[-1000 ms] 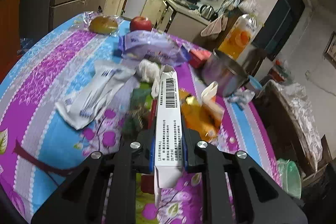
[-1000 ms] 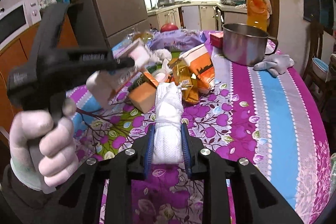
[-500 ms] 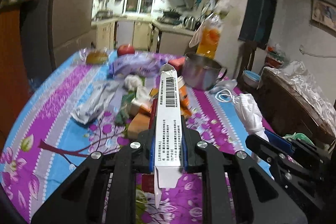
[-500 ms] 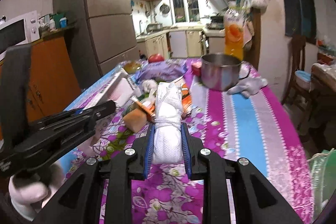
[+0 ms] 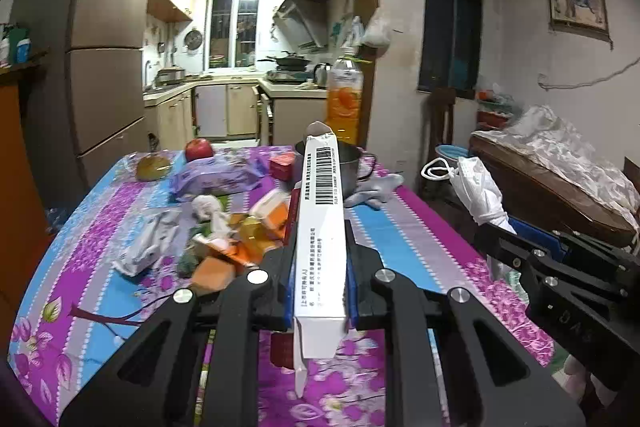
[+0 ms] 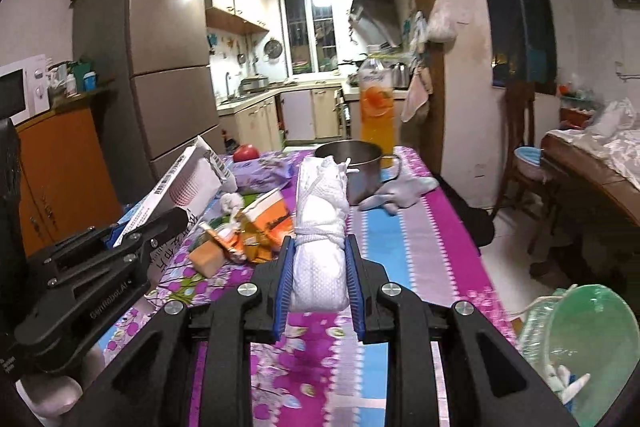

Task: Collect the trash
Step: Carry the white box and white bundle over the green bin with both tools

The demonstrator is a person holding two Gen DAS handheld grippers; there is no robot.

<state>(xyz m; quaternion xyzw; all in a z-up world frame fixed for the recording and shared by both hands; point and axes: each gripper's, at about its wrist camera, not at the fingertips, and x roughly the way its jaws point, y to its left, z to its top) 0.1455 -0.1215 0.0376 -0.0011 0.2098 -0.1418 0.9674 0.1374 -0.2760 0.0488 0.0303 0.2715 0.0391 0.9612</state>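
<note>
above the flowery table (image 5: 404, 227), the left gripper (image 5: 319, 279) squeezes a long white box (image 5: 322, 227) (barcode facing up). the right gripper (image 6: 319, 267) is closed tight on a tied white bundle (image 6: 320, 223). more trash (image 5: 240, 227) lies piled on the cloth.

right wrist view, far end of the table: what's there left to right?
Red apple → purple packet → steel pot with the orange juice bottle standing behind it → grey glove lying at the pot's right.
</note>
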